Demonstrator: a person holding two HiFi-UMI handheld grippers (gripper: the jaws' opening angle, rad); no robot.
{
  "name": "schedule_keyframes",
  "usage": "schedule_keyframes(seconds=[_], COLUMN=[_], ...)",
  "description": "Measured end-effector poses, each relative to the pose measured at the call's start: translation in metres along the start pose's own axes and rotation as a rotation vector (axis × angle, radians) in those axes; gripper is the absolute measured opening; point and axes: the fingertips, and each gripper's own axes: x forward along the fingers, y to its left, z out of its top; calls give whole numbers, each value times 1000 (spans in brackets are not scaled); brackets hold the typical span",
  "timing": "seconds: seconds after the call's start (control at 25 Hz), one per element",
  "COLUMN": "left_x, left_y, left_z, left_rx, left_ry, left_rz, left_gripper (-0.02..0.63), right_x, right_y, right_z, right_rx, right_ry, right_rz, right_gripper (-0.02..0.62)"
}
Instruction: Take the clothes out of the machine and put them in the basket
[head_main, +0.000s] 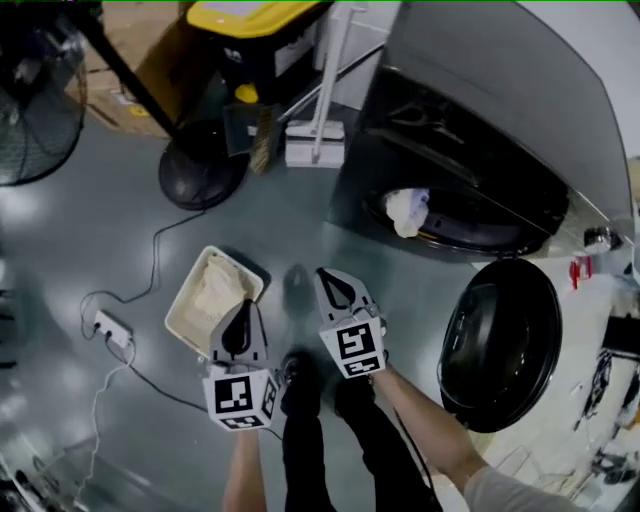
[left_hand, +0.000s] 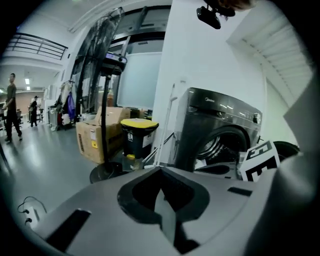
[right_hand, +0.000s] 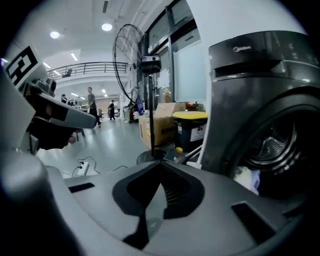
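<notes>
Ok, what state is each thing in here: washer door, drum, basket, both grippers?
Washer door: swung fully open.
Drum: not emptied, a white cloth hangs at its mouth.
Basket: on the floor, pale clothes inside.
Left gripper: shut, empty.
Right gripper: shut, empty.

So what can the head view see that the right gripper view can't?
Only the head view shows the basket with clothes in it on the floor and the round door swung open. Only the right gripper view shows people far down the hall. Both show the washing machine, the white cloth at its mouth and the yellow-lidded bin.
</notes>
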Motion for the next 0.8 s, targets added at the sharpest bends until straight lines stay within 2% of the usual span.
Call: schedule_keyframes(seconds=[0.24, 0.44, 0.6, 0.8], left_x=[45, 72, 86, 99], left_y=[-97, -158, -182, -185], left_z=[3, -3, -8, -17], left_rx=[75, 122, 146, 163], left_ry=[20, 35, 36, 33], left_rz=[-153, -252, -296, -314], left_gripper=[17, 17, 17, 17], right_x=[-60, -101, -116, -106], right_y=[-113, -177, -202, -220], right_z=[-39, -71, -89, -107], right_rx=[93, 141, 165, 177], right_ry=[10, 27, 33, 35], right_rz=[-205, -331, -388, -418], right_gripper=[25, 25, 25, 26])
